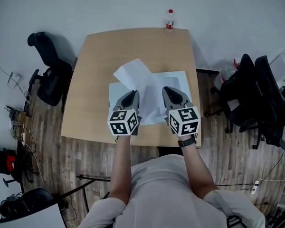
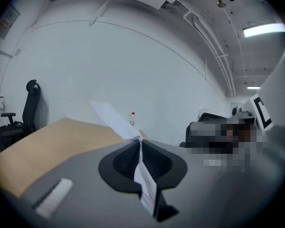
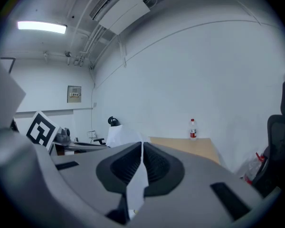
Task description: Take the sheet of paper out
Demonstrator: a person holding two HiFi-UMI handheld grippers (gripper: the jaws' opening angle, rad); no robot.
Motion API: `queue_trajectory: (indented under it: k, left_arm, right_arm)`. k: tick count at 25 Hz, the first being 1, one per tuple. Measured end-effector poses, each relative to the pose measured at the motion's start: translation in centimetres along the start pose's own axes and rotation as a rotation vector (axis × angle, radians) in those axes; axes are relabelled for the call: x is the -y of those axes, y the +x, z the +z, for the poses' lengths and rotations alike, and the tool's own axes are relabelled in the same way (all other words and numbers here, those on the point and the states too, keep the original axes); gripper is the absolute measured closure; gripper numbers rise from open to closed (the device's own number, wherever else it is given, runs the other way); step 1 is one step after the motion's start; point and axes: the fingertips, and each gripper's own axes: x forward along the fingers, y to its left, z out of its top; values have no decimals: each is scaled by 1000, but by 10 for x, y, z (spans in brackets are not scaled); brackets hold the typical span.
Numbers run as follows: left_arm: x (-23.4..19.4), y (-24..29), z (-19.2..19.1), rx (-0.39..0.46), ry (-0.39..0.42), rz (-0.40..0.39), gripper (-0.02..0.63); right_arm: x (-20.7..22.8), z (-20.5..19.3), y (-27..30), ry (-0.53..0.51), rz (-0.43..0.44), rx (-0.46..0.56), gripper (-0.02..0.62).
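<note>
Above the table (image 1: 133, 46), my left tool (image 1: 132, 95) pinches the sheet of paper (image 1: 133, 72), and my right tool (image 1: 170, 92) pinches its sleeve (image 1: 176, 80). Jerking could tear it.

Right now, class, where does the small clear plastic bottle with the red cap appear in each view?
Head view: bottle top centre, at the far edge of the light wooden table.
Left gripper view: bottle small, near the centre, just right of the raised white sheet of paper.
Right gripper view: bottle right of centre, at the table's far end.
Shared landmark: the wooden table.
</note>
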Motion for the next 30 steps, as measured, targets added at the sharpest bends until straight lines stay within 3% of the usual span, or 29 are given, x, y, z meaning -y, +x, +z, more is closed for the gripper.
queue_trajectory:
  k: [5, 16, 30]
  left_arm:
    - [11, -17, 20, 41, 76, 21, 586]
    - [29, -44, 62, 185, 135, 46, 588]
    - [37, -53, 66, 225, 180, 59, 588]
  right_arm:
    - [-6, 20, -16, -47, -34, 59, 577]
    - [-15, 44, -41, -93, -69, 137, 577]
    - [-20, 47, -58, -151, -103, 154, 577]
